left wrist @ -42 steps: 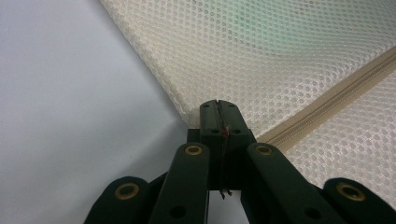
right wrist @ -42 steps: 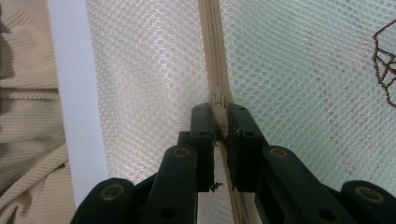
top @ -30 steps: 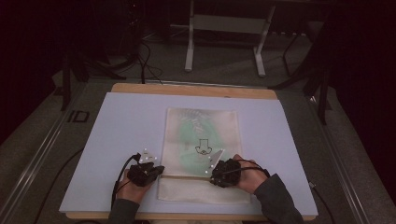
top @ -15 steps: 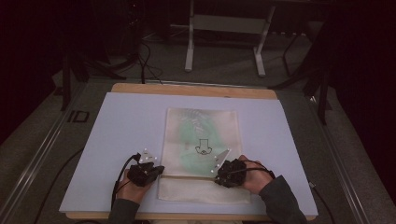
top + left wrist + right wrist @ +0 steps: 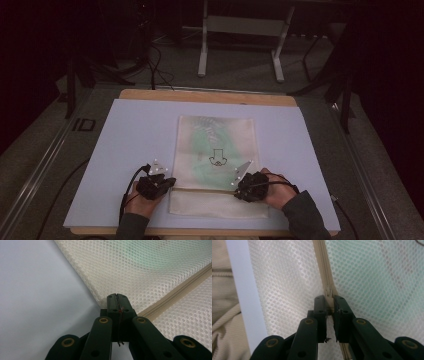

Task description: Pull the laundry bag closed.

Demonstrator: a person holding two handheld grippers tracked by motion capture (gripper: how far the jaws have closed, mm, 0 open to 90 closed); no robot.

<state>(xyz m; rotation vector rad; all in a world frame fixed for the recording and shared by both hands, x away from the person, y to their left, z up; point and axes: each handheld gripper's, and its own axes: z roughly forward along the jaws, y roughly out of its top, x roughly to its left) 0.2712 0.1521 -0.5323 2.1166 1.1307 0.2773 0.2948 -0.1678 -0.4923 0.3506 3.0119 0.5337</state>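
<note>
A cream mesh bag (image 5: 215, 145) with a green garment inside lies flat on the white board (image 5: 135, 130). Its zipper (image 5: 205, 189) runs across the near end. My left gripper (image 5: 170, 181) is shut on the bag's left edge where the zipper ends; in the left gripper view the jaws (image 5: 117, 296) meet over the mesh bag (image 5: 150, 270) beside the zipper (image 5: 175, 296). My right gripper (image 5: 239, 187) sits at the zipper's right part. In the right gripper view it (image 5: 329, 298) is shut on the zipper pull (image 5: 328, 293), with the zipper (image 5: 322, 260) running away ahead.
The board rests on a wooden table (image 5: 200, 95). Grey floor with cables (image 5: 155, 65) and a metal stand's legs (image 5: 202, 50) lies beyond the far edge. Beige clothing (image 5: 222, 315) of the person shows past the board's near edge.
My right gripper has slid a little to the right along the zipper. The left gripper has stayed where it was.
</note>
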